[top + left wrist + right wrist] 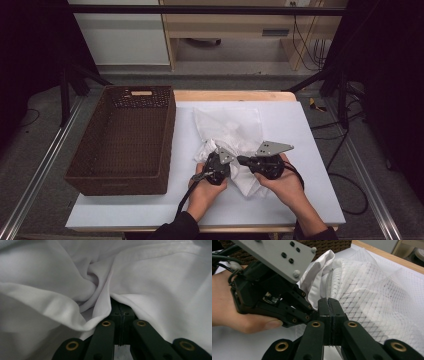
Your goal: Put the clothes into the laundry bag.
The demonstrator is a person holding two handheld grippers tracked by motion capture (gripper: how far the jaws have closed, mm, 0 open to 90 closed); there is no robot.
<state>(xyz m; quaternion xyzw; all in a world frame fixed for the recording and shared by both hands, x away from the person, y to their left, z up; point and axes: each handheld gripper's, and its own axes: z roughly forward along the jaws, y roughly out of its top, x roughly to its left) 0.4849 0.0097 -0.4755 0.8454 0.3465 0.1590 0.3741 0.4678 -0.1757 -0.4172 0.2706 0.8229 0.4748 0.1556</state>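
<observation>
A crumpled white cloth (248, 183) lies on the table mat, partly under a white mesh bag (227, 122). The two grippers meet tip to tip over it. My left gripper (232, 162) is shut, and in the left gripper view white cloth (155, 282) folds out from its closed tips (120, 305). My right gripper (241, 160) points left, jaws together (328, 302), and the edge of the mesh bag (367, 295) runs straight into the tips. The left gripper (310, 311) and its hand sit just left of them, with the white cloth (319, 270) bunched behind.
A brown wicker basket (168, 142) with nothing in it stands on the left of the white mat (305, 130). Its wall (324, 245) shows behind the left gripper. Cables and black frame legs stand off the table's right side.
</observation>
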